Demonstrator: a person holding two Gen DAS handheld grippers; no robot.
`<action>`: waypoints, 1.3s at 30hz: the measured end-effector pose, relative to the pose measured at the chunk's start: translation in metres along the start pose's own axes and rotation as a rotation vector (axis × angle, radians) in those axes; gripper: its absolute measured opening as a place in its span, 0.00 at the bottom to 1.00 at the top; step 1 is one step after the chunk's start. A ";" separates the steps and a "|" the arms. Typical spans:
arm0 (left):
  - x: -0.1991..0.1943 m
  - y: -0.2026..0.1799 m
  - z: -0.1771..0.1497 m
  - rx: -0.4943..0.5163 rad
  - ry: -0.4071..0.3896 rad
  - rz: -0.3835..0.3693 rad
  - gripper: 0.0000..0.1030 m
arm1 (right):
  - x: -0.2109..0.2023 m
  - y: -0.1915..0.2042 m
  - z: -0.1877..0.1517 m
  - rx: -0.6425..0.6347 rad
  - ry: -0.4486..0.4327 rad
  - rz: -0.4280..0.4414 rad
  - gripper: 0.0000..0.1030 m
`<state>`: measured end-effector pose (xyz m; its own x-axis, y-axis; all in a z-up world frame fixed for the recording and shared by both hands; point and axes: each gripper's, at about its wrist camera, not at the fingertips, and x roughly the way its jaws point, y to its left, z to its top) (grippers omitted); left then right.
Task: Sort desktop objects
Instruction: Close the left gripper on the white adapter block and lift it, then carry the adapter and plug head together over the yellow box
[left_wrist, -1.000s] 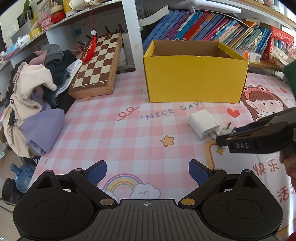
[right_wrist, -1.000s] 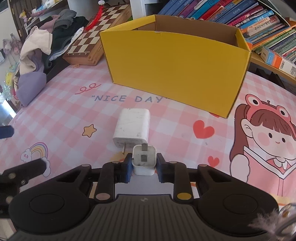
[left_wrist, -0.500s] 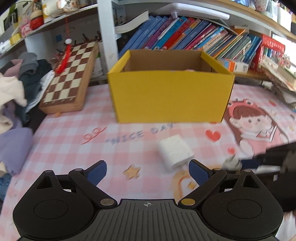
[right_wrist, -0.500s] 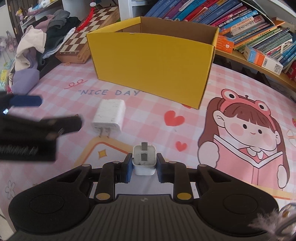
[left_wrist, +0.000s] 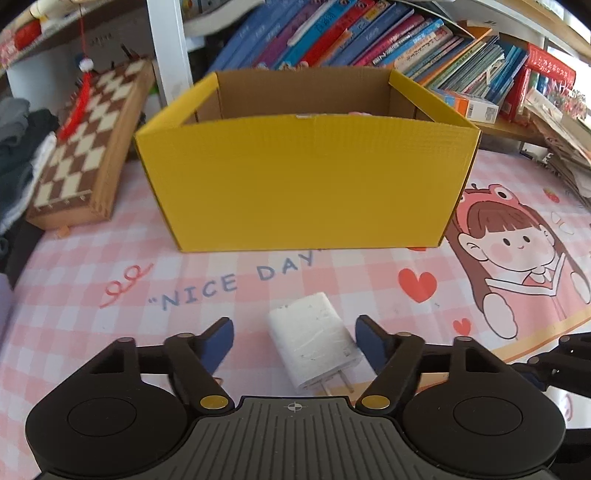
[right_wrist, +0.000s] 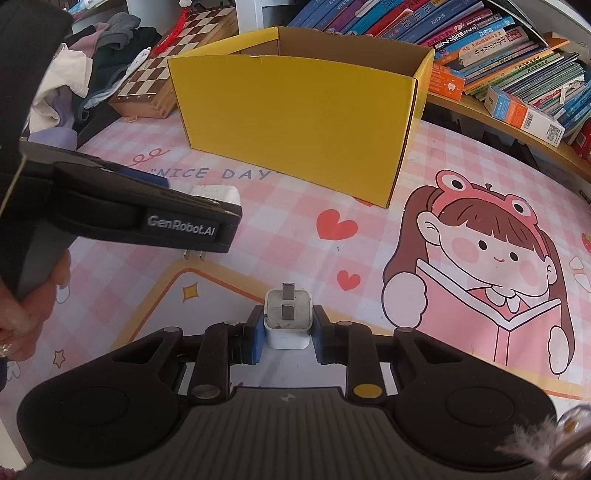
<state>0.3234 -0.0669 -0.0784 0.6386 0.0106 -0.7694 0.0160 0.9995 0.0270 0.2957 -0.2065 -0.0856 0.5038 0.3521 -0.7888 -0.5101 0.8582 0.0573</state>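
Observation:
A large white charger (left_wrist: 314, 338) lies on the pink checked mat, prongs toward me, between the blue pads of my left gripper (left_wrist: 295, 341). Its jaws are closing; the right pad is near the charger's side, the left pad (left_wrist: 218, 342) still stands apart. In the right wrist view the left gripper's body covers most of this charger (right_wrist: 216, 192). My right gripper (right_wrist: 287, 334) is shut on a small white plug adapter (right_wrist: 287, 321), prongs up, held just above the mat. The open yellow cardboard box (left_wrist: 306, 177) stands behind both.
A folded chessboard (left_wrist: 86, 147) with a red tassel leans at the left, beside a heap of clothes (right_wrist: 92, 74). Slanted books (left_wrist: 369, 40) fill the shelf behind the box. A hand (right_wrist: 26, 295) holds the left gripper's handle.
My left gripper has moved right and forward until the large charger lies between its fingers, and its jaws have narrowed. The right gripper has shifted a little with the adapter still in it.

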 end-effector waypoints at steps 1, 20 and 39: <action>0.001 -0.002 0.000 0.008 0.002 -0.003 0.60 | 0.000 0.000 0.000 -0.001 0.000 0.001 0.24; 0.012 -0.003 -0.008 0.051 0.021 -0.036 0.41 | 0.005 0.000 0.001 -0.014 0.007 -0.006 0.24; -0.039 0.026 -0.024 -0.009 0.005 -0.096 0.41 | -0.004 0.005 0.001 0.036 0.010 -0.017 0.23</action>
<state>0.2806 -0.0402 -0.0626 0.6303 -0.0853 -0.7717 0.0698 0.9961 -0.0530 0.2919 -0.2029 -0.0816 0.5050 0.3340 -0.7959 -0.4762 0.8769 0.0658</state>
